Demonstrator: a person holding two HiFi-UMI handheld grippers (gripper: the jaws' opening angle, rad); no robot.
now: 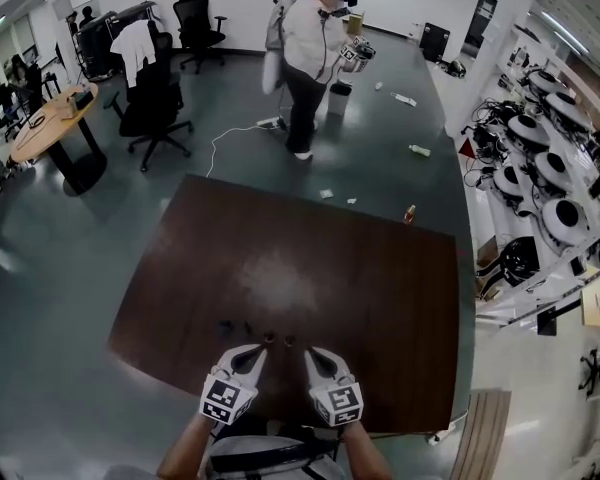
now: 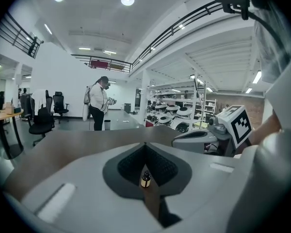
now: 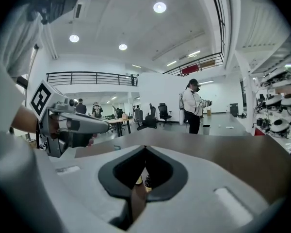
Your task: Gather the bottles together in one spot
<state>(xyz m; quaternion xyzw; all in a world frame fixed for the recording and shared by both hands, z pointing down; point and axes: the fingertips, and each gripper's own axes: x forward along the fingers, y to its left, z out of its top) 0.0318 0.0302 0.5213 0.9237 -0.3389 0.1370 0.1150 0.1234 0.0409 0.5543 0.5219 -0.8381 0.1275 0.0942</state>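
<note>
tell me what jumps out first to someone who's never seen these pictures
A big dark brown table fills the middle of the head view. Near its front edge, two tiny bottles stand just past the tips of the left gripper and the right gripper, both shut. Beyond the table, a person in a white top stands on the grey floor, and round white machines line the shelves at the right.

Dark brown table (image 1: 310,298) on grey glossy floor (image 1: 60,268). Black office chairs (image 1: 155,103) and round wooden desk (image 1: 55,118) far left. Shelves (image 1: 540,168) along right. White walls, ceiling lights (image 2: 127,0), railed balcony (image 3: 87,76).
</note>
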